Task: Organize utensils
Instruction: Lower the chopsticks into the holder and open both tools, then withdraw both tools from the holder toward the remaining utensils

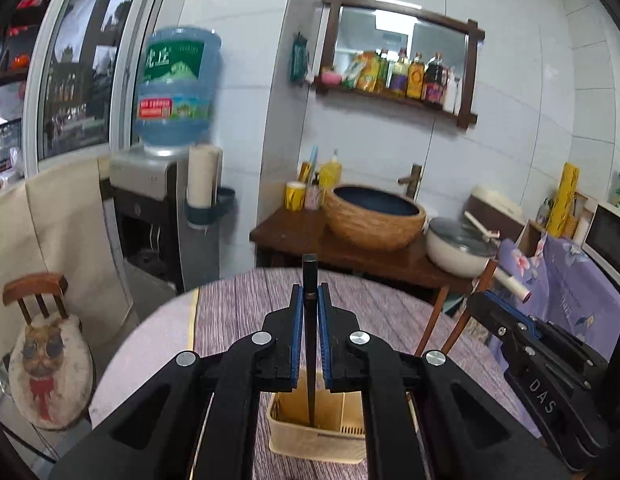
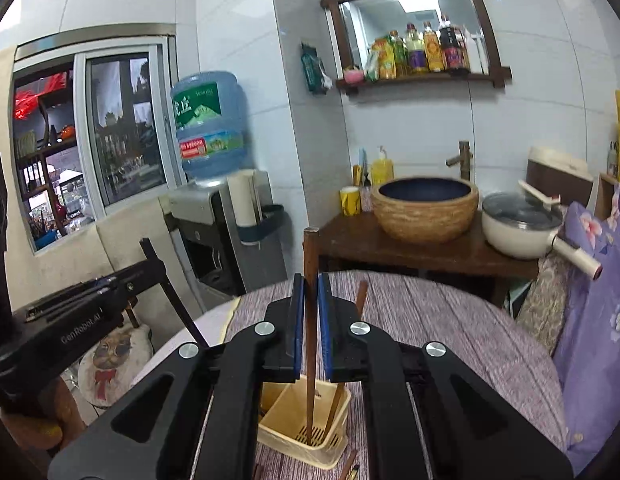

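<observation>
The slim black chopstick [image 1: 310, 320] hangs upright, tip inside the cream plastic slotted utensil basket [image 1: 310, 436] at six o'clock, clamped by the left gripper [image 1: 310, 300]. The right gripper [image 2: 310, 292] likewise pinches a brown wooden chopstick [image 2: 310, 360] over the same basket (one already leans inside). The step looks like depositing; next, both jaws need to part over the purple wood-grain table [image 1: 250, 312].

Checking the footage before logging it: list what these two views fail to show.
- Left wrist view: the dark chopstick's tip, hidden inside the beige utensil basket.
- Right wrist view: the loose utensils beside the basket, cut off by the bottom edge.
- Both views: shelf bottle labels, too small.
</observation>
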A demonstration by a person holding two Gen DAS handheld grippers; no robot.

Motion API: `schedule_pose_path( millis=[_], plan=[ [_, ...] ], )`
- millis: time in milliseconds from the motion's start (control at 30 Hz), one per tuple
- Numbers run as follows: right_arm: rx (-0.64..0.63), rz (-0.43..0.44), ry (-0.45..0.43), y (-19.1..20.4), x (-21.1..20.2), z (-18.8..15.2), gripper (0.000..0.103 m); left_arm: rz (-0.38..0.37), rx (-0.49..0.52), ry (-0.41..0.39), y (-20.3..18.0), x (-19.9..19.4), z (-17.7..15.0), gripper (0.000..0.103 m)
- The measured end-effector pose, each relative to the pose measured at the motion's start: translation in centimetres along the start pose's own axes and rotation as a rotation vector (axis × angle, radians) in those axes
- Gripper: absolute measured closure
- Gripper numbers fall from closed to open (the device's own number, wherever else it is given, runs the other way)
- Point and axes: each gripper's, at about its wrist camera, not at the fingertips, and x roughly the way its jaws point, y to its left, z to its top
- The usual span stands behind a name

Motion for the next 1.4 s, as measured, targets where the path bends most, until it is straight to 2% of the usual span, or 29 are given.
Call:
schedule_pose_path(
  millis=[300,400,567,600,633,667,700,767,833,900,1000,1100,1233,1400],
  plan=[
    [0.000,-0.017,0.048,-0.5,2.0,-3.1,0.095,0.003,-0.009,0.099,0.3,2.9,-3.2,0.095],
    [-0.006,-0.022,0.042,-0.6,1.9,-3.3,0.095,0.020,0.003,0.094,0.2,3.0,-3.4,0.094],
    [-0.022,-0.016,0.016,-0.6,1.3,-3.5,0.092,-0.007,0.004,0.102,0.2,2.6,-3.4,0.092],
    [-0.025,-0.014,0.010,-0.6,1.0,-3.6,0.079,-0.009,0.006,0.096,0.2,2.3,-3.5,0.083],
    [-0.028,-0.012,-0.001,-0.6,0.5,-3.7,0.069,-0.011,0.009,0.085,0.2,1.8,-3.5,0.061],
    [-0.030,-0.014,-0.020,-0.5,0.0,-3.9,0.046,-0.013,0.009,0.067,0.2,1.2,-3.6,0.050],
    [-0.035,-0.020,-0.043,-0.5,-0.7,-4.1,0.042,-0.015,0.005,0.040,0.4,0.4,-3.8,0.037],
    [-0.056,-0.022,-0.061,-0.2,-1.9,-4.4,0.042,-0.015,0.001,0.003,0.6,-1.0,-4.1,0.033],
    [-0.067,-0.011,-0.076,0.1,-3.2,-5.0,0.042,-0.023,-0.006,-0.004,0.8,-2.1,-4.7,0.022],
    [-0.070,-0.008,-0.085,0.3,-4.5,-5.7,0.035,-0.024,-0.025,-0.006,1.1,-3.0,-5.3,0.014],
    [-0.095,0.001,-0.069,0.7,-6.1,-7.1,0.029,-0.024,-0.025,0.003,1.3,-3.9,-6.9,0.007],
    [-0.118,-0.010,-0.031,0.6,-7.1,-9.1,0.023,0.017,0.000,0.020,1.7,-4.5,-9.0,0.005],
    [-0.088,-0.034,0.042,-0.6,-7.5,-12.2,0.023,0.040,-0.004,0.099,3.1,-4.3,-12.6,0.005],
    [-0.041,-0.052,0.118,-2.3,-7.2,-16.0,0.023,0.038,-0.080,0.182,5.2,-4.2,-16.4,0.005]
  ],
)
